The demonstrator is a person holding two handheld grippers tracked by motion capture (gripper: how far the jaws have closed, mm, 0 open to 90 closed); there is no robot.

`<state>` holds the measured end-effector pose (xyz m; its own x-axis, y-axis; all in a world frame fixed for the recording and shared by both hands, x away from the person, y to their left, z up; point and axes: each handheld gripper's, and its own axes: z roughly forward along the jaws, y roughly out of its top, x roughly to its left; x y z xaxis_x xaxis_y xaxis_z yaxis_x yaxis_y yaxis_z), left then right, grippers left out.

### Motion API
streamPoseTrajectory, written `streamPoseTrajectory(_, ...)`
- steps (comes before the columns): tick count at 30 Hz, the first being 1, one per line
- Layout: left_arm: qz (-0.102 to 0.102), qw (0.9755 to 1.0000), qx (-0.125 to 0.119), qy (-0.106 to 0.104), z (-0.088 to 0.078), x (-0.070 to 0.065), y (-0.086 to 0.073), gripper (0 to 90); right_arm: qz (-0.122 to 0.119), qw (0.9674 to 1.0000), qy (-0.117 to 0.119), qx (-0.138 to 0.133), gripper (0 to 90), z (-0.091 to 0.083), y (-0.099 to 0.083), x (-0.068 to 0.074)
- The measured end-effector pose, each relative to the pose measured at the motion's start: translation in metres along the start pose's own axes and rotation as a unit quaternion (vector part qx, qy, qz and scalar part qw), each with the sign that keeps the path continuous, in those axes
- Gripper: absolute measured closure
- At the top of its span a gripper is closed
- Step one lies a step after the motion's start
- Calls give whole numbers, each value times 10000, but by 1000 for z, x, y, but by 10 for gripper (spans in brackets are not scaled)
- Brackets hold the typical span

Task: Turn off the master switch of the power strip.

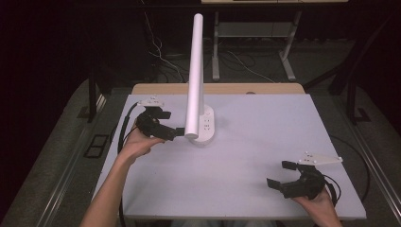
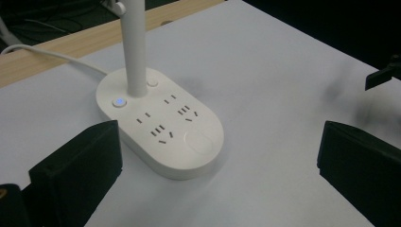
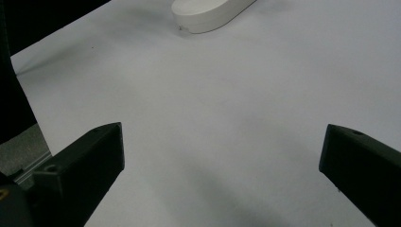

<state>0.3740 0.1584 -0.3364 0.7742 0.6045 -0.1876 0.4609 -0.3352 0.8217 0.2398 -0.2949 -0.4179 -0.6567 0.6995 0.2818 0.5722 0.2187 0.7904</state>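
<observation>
Resting near the front right corner of the table (image 1: 265, 142): the right gripper (image 1: 280, 174), held in a hand (image 1: 318, 201), jaws spread wide with bare surface between them.
Right gripper's aim: toward the middle of the table, its jaws well apart from the lamp base.
Left gripper (image 1: 178, 132): held in the other hand (image 1: 137, 144) by the left edge, about halfway back; jaws spread wide, pinching nothing.
Left gripper's reach: its tips sit just beside the lamp base; I cannot tell if they touch it.
Lamp base (image 2: 161, 124): white oval lying flat behind the middle of the table, with socket slots on top and a small button (image 2: 119, 102) glowing blue.
Lamp stem (image 1: 195, 75): white tube rising upright from the base.
Cord (image 2: 56, 54): white, trailing from the base toward the far edge.
</observation>
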Motion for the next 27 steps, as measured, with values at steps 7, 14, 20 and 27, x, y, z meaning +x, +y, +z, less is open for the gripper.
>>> streamPoseTrajectory(7, -46, 9999, 65, 72, 4, 13, 2, 0, 4, 10000, -7, -2, 1, 0, 0, 0)
streamPoseTrajectory(14, -119, 9998, 97, 145, 7, 23, 6, 0, 28, 10000, -24, -17, 1, 0, 0, -1)
streamPoseTrajectory(20, -115, 9996, 133, 213, 13, 29, 10, 0, 19, 10000, -28, -5, 1, 0, 0, 0)
streamPoseTrajectory(27, -81, 9995, 205, 246, 20, 35, 13, 0, 16, 10000, -19, 22, 1, 1, 0, 0)
